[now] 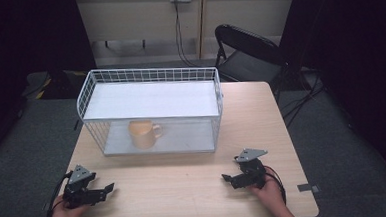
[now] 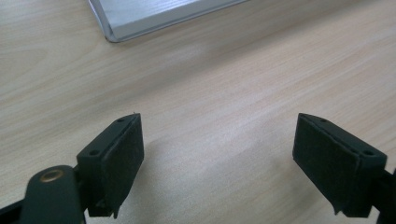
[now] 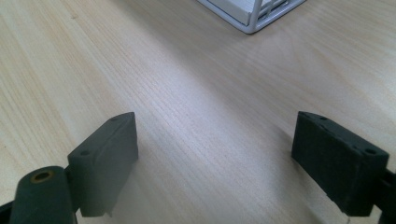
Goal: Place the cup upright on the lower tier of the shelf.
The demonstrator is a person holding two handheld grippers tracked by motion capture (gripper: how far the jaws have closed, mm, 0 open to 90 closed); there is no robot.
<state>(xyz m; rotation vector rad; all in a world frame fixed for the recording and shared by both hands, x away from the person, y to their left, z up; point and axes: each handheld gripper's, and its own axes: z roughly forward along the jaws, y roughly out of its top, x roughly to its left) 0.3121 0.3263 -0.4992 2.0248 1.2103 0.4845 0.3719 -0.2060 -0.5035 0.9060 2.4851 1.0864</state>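
A white wire rack with a flat white top shelf stands on the far half of the wooden table. An orange mug sits upright on its lower shelf, handle to the right. My left gripper rests near the front left edge, open and empty, its jaws spread wide over bare wood. My right gripper lies near the front right, also open with nothing between its pads. A corner of the rack shows ahead of the left gripper, and another corner of the rack ahead of the right.
A black folding chair stands behind the table at the back right. Cables run down the rear wall and across the grey floor. Bare tabletop stretches between the two grippers and in front of the rack.
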